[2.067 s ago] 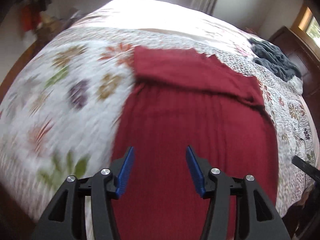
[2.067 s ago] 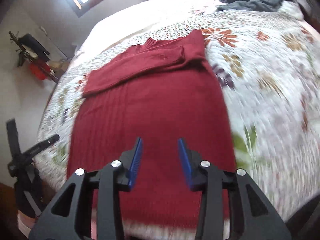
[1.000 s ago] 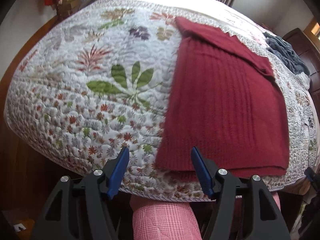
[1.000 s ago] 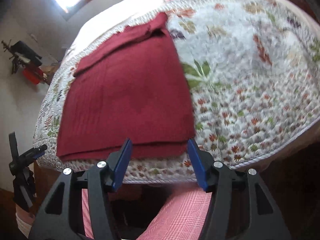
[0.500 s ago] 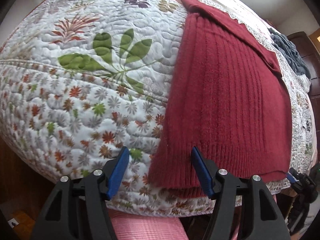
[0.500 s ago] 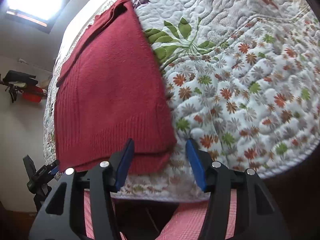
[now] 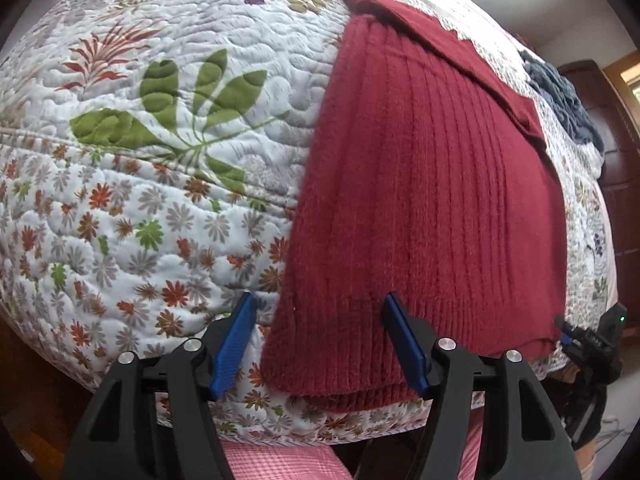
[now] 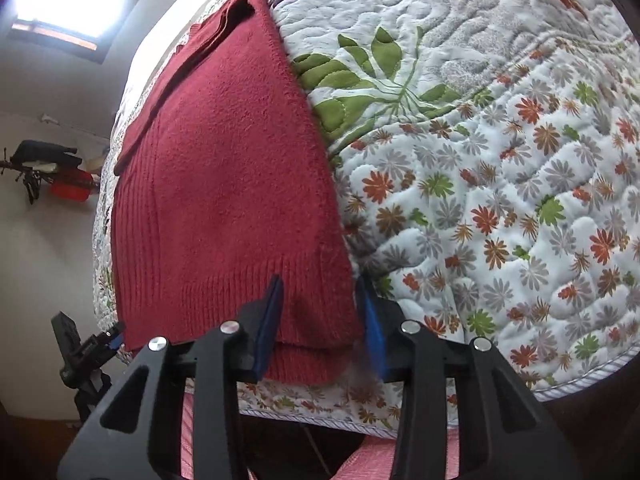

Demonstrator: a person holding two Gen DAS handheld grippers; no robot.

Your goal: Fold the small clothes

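Note:
A dark red ribbed sweater [image 7: 432,184] lies flat on a floral quilt [image 7: 132,184], its sleeves folded across the far end and its hem at the near bed edge. My left gripper [image 7: 320,304] is open, its blue fingers straddling the sweater's near left hem corner. In the right wrist view the same sweater [image 8: 224,184] shows, and my right gripper [image 8: 318,284] is open around the near right hem corner, its jaws narrower than the left's. Whether the pads touch the knit is unclear.
A grey garment [image 7: 560,96] lies bunched at the far right of the bed. Pink checked trousers [image 7: 280,460] of the person show under the bed edge. Dark wooden furniture [image 7: 624,184] stands at the right. A dark tripod-like stand [image 8: 80,356] is beside the bed.
Both grippers have drawn back from over the sweater's middle to the near bed edge and dropped low to the hem corners. The right gripper's jaws have narrowed around its corner.

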